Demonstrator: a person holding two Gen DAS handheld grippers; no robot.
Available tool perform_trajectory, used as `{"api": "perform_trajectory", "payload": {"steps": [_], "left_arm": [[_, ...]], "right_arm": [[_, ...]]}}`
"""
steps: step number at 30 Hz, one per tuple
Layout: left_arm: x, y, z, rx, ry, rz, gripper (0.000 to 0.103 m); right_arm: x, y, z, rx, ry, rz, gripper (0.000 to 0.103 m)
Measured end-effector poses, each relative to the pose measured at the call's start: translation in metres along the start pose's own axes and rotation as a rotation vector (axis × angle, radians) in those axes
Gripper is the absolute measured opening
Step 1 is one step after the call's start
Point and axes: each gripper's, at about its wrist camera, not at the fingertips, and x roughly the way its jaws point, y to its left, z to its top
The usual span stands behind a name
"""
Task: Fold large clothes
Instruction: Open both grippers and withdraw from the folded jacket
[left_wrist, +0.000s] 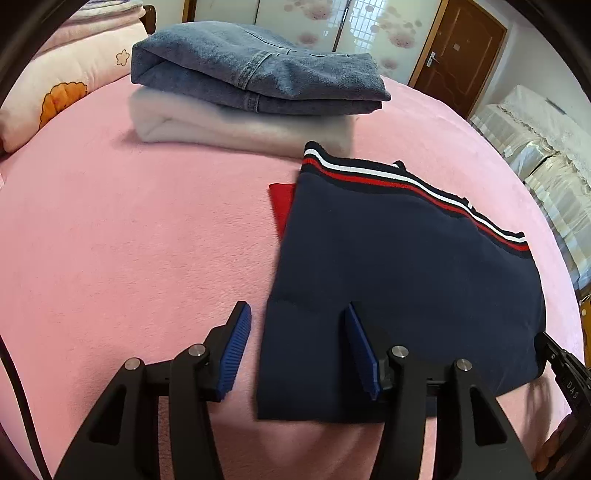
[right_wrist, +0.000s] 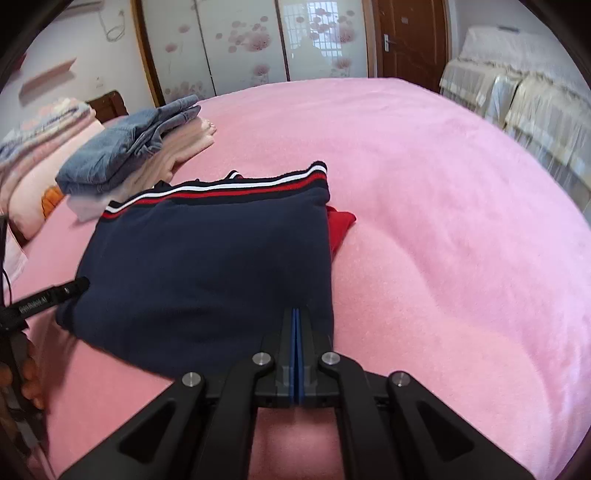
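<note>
Right wrist view shows the navy sweater (right_wrist: 207, 266) folded into a flat block on the bed (right_wrist: 443, 206), lying toward the near edge, its striped hem (right_wrist: 229, 188) turned to the far side. A red flap (right_wrist: 340, 225) pokes out from under its right side. My right gripper (right_wrist: 297, 332) sits at the near right corner of the block with its jaws pressed together; whether any cloth is caught between the pads I cannot tell, since the blue faces meet with nothing visible between them. In the left wrist view my left gripper (left_wrist: 297, 350) hovers over the sweater's near left corner, jaws spread wide, one finger over the bed and the other over the navy cloth, gripping nothing.

Beyond the sweater, toward the far left corner of the bed, folded jeans (left_wrist: 255, 77) rest on a pale folded garment (left_wrist: 236, 129).

I judge the risk to be a lopsided lift: if only the right side holds, the layers could slide apart and the fold open. The red flap could also drag out further. Closing the left jaws too shallow might catch only the top layer.
</note>
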Motion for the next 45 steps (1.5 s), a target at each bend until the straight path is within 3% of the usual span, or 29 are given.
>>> {"api": "perform_trajectory", "payload": {"steps": [11,14,16,18,23,34,45], "left_arm": [[-0.009,-0.006,0.004,0.008,0.042,0.028,0.053],[-0.018,-0.009,0.004,0.010,0.070,0.043,0.053],[-0.026,-0.012,0.004,0.010,0.088,0.050,0.053],[-0.036,-0.016,0.004,0.018,0.104,0.061,0.059],[-0.067,-0.023,0.000,0.028,0.110,0.067,0.064],[-0.132,-0.023,-0.033,-0.001,0.112,-0.008,0.067],[-0.130,-0.010,-0.072,-0.051,0.199,-0.108,0.067]], "right_arm": [[-0.007,0.007,-0.006,0.057,0.035,-0.011,0.007],[-0.014,0.009,-0.007,0.063,0.046,-0.006,0.017],[-0.022,0.011,-0.006,0.072,0.045,-0.007,0.030],[-0.031,0.013,-0.005,0.076,0.037,-0.013,0.035],[-0.053,0.020,-0.003,0.095,0.047,-0.021,0.036],[-0.102,0.044,-0.015,0.104,0.046,0.032,0.036],[-0.116,0.070,-0.038,0.092,0.048,0.107,0.036]]}}
